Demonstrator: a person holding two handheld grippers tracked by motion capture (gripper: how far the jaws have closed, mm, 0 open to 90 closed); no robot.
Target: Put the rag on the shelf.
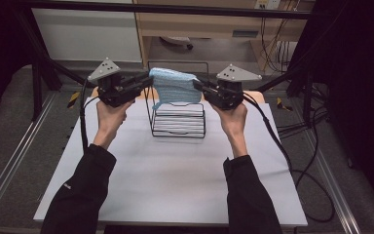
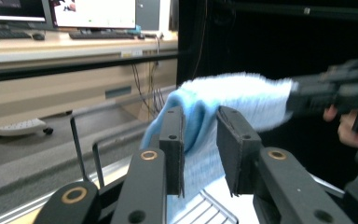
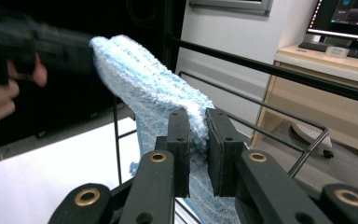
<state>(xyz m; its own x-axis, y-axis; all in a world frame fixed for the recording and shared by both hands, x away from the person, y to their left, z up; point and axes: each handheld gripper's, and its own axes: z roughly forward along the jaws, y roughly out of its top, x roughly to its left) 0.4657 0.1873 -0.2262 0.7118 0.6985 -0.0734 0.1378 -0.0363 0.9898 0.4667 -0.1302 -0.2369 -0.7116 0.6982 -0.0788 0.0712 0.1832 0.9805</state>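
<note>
The blue cloth (image 1: 174,87) hangs stretched over the top rail of the wire rack (image 1: 178,127), which stands at twelve o'clock on the white counter (image 1: 175,180). It looks nearly draped: one part falls into the rack, but both ends are yet to be let go. The left tool (image 1: 146,83) holds the nine o'clock end between slackly parted jaws that barely touch it (image 2: 200,135); the right tool (image 1: 198,86) pinches the three o'clock end firmly. Both forearms reach forward, wrists raised, tools pointing inward toward each other.
</note>
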